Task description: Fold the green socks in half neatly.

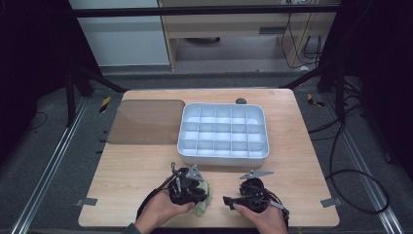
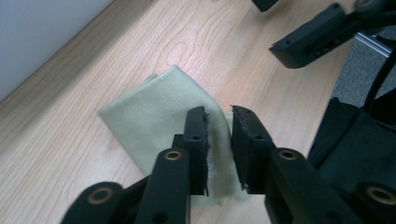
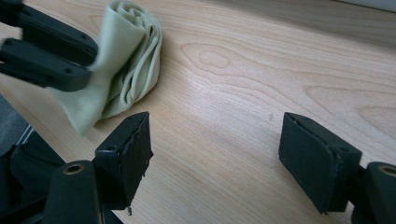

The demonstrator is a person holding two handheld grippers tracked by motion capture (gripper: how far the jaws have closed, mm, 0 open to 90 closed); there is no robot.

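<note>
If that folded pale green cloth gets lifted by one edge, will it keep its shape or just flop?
The folded pale green cloth will probably flop: in the right gripper view its soft layers already sag and curl. It looks thin and light, so it should rise easily. The left gripper, its jaws nearly closed around one fold, would likely leave the remaining layers hanging and unfolding.

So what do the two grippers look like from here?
Both grippers, left and right, are black, with two blocky jaws on bolted arms showing brass-coloured pivot holes. The pads are flat, dark and frayed at the edges. Each carries a grey three-cornered plate on top. Black cables trail back toward the hands.
</note>
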